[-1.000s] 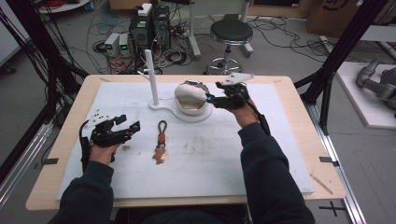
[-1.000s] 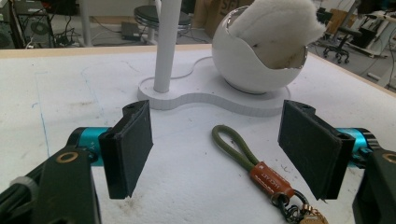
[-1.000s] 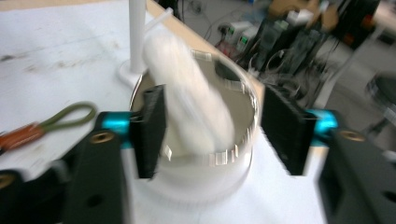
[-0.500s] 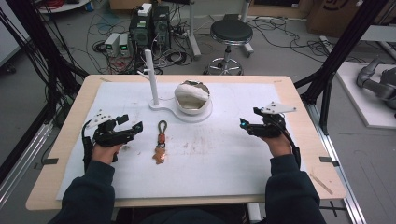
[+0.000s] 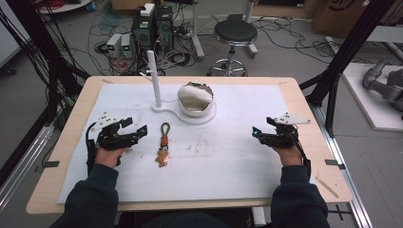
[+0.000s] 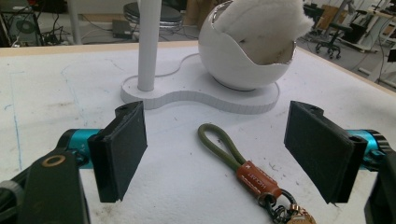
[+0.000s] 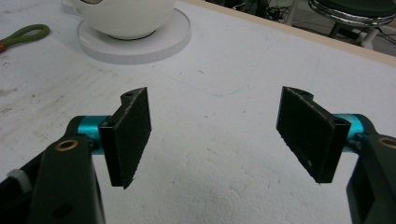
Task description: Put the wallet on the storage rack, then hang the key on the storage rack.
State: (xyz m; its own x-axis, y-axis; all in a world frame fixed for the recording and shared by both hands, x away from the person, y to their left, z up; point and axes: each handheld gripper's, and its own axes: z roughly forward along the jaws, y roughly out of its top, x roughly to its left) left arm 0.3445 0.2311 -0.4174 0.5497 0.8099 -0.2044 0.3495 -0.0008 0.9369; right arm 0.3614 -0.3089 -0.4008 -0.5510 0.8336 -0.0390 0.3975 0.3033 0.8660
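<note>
High view: both tongs rest on the white-covered desk [image 5: 237,180], left tongs [image 5: 138,131] near the keychain [image 5: 163,145], right tongs [image 5: 256,134] well apart.

Left gripper view: jaws spread, the keychain [image 6: 243,175] between them, its charm cut off below; white bowl [image 6: 247,51] on its stand [image 6: 205,95] behind.

Right gripper view: jaws spread over bare desk.

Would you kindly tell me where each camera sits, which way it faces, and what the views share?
High view: above the person's side, looking forward and down at the white-covered table; forearms and both tools show.
Left gripper view: on the left tool, facing the olive-looped keychain and white egg-shaped bowl.
Right gripper view: on the right tool, facing bare cover.
All three share the bowl.
</note>
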